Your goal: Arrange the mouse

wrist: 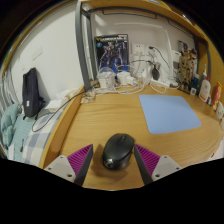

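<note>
Nearest the lens, the gripper (113,163) has its two fingers spread apart, a purple pad (73,161) on the left finger and its mate at the right, with the black mouse (118,150) resting on the wooden desk (95,120) between them. A sliver of wood shows at each side of the mouse, so the fingers are released about it and do not press on it. Up at about one o'clock from the mouse, well apart from it, a pale blue mouse mat (168,112) lies flat on the desk. At twelve o'clock, against the back wall, a dark boxed figure or poster (111,50) stands upright; its lettering is too small to read. White cables (140,75) trail beside it. Small bottles (205,88) cluster at two o'clock by the desk's far edge, their labels illegible. Off at nine o'clock a dark bag (32,92) sits beyond the desk's left side.
</note>
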